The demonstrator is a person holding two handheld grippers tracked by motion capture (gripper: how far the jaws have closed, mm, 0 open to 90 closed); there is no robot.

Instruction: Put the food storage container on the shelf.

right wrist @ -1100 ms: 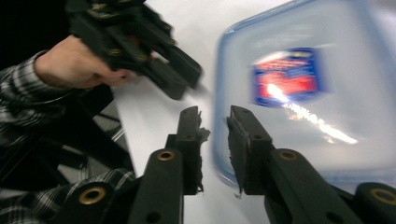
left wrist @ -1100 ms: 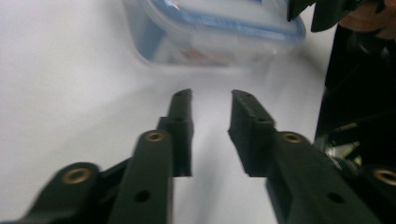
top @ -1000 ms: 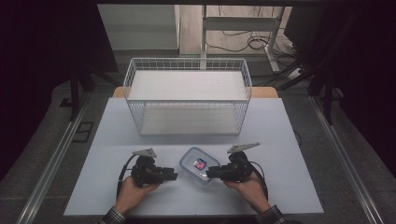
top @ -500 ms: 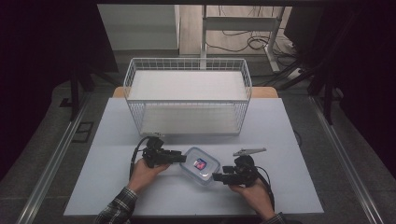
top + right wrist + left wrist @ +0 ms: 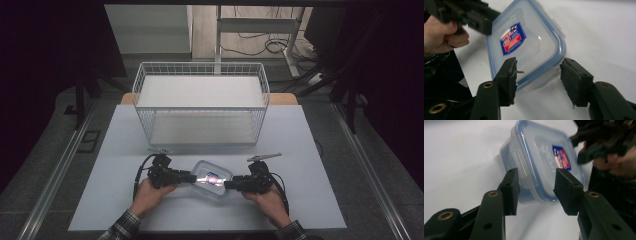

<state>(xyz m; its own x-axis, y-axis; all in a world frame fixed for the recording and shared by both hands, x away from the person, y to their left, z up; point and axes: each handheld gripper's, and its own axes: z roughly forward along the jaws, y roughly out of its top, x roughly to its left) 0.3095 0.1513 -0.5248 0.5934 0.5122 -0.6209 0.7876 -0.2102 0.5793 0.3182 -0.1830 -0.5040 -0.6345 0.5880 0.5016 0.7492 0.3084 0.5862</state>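
Lidded container (image 5: pixel 212 178) on white table (image 5: pixel 125 150)

We see the lidded food container (image 5: pixel 212 179) boxed in: left gripper (image 5: pixel 189 176) and right gripper (image 5: pixel 229 184) flank it, jaws apart. Wire basket (image 5: pixel 200 102) blocks beyond. Table (image 5: pixel 310 150) free either side.

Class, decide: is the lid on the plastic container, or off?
On. The blue-rimmed lid covers the container, its side latch folded down.
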